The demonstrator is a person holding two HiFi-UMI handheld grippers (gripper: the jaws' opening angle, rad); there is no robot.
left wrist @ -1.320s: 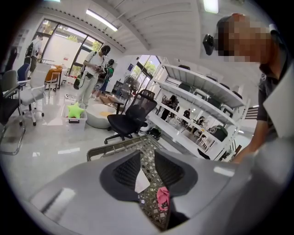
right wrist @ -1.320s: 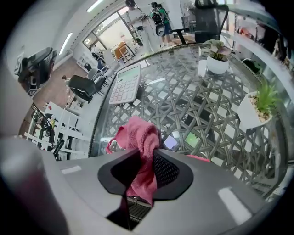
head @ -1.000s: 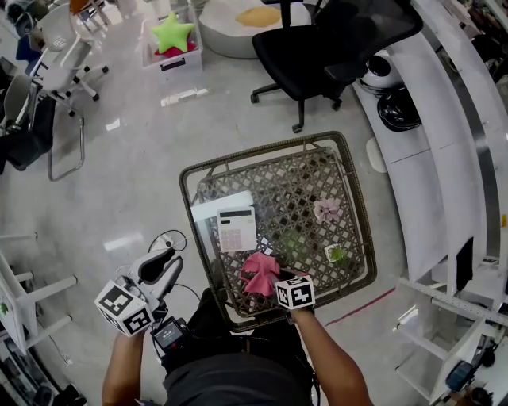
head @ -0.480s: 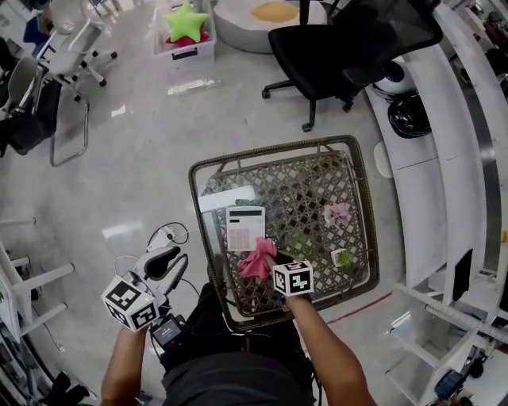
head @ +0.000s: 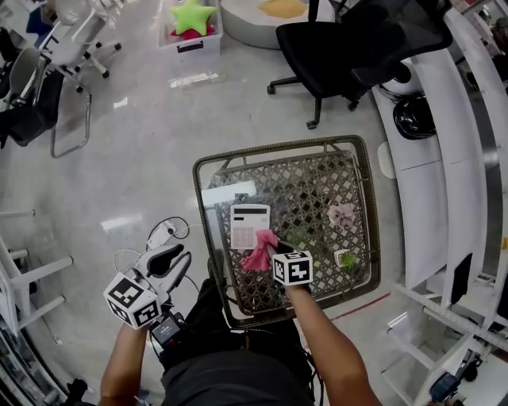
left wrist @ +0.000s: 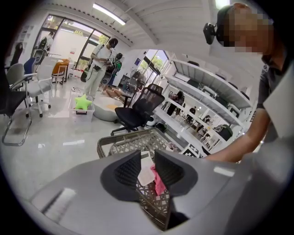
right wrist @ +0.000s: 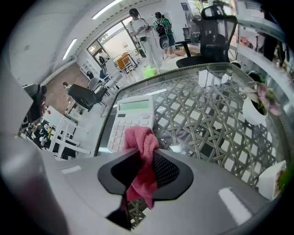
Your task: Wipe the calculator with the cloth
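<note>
A pale, glossy floor [head: 143,127] fills most of the head view. On it stands a square table [head: 278,147] with a woven wicker lattice under a clear top. A black office chair [head: 333,47] stands beyond the table's far side. White curved shelving [head: 444,158] runs along the right. Further off, a white bin [head: 190,41] holds a green star cushion [head: 193,16].

A person leans over the near edge of the table with a gripper in each hand. The left gripper [head: 176,262] is off the table's left side, over the floor. In its own view its jaws stand a little apart with nothing between them, and the table rim [left wrist: 124,137] shows through the gap.

The right gripper [head: 270,254] is over the near left part of the table and points steeply down. Its jaws are clamped on a pink cloth [right wrist: 142,147]. One bunched end of the cloth sticks out ahead of the pads and a loose tail hangs below them.

The white calculator [head: 249,224] lies flat on the left half of the table with its display at the far end. The bunched end of the cloth [head: 260,252] rests on its near right corner, over the lowest keys [right wrist: 120,135]. A white sheet [head: 226,194] lies just beyond the calculator.

A small white pot of pink flowers [head: 343,212] and a small white square pot with a green plant [head: 343,258] stand on the right half, well apart from the calculator.
</note>
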